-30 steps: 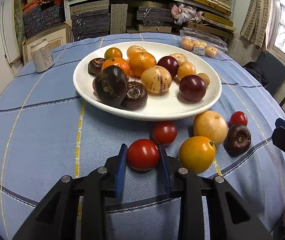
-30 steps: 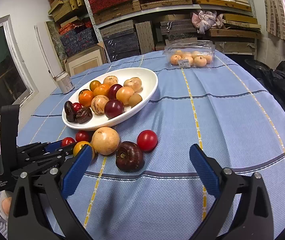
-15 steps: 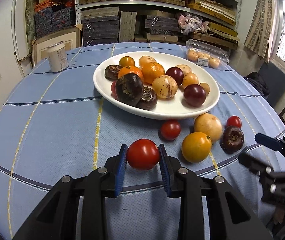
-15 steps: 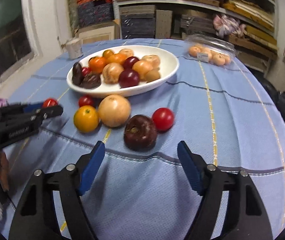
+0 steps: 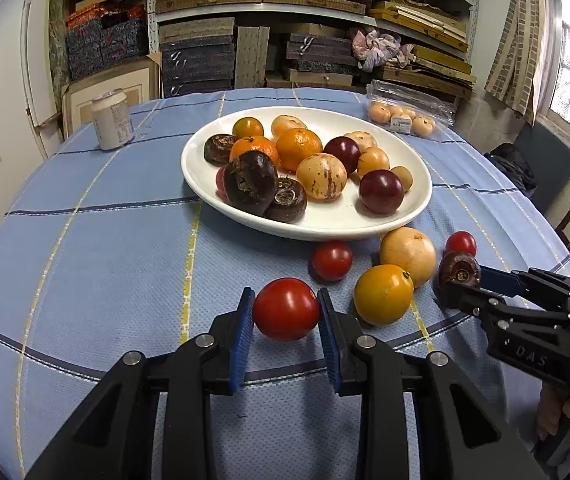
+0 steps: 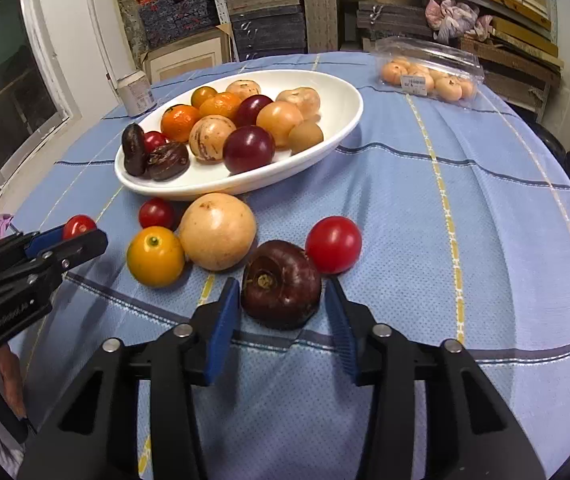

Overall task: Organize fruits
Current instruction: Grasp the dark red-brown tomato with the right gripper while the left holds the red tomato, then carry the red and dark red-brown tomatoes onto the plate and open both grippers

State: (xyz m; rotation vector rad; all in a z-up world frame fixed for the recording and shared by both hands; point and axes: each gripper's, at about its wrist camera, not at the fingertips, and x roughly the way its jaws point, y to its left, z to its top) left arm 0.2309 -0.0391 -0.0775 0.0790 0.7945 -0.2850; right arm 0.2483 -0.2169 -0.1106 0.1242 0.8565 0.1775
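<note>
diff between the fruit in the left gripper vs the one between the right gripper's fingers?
The tomato in the left gripper is bright red and smooth; the dark fruit at the right gripper is brown-purple with a sunken stem pit. The tomato is clamped by both pads; the right gripper's jaws have just been closing around the dark fruit, a gap showing on one side. Both are roundish and off the white plate.

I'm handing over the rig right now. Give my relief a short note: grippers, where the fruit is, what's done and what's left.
Left gripper: shut on a red tomato.
Right gripper: jaws have just been closing around the dark purple fruit on the tablecloth; the pads show a gap, so not gripped yet.
Done: the white plate already holds many fruits.
Left on the cloth: small red tomato, yellow-orange fruit, pale round fruit, red tomato.
</note>
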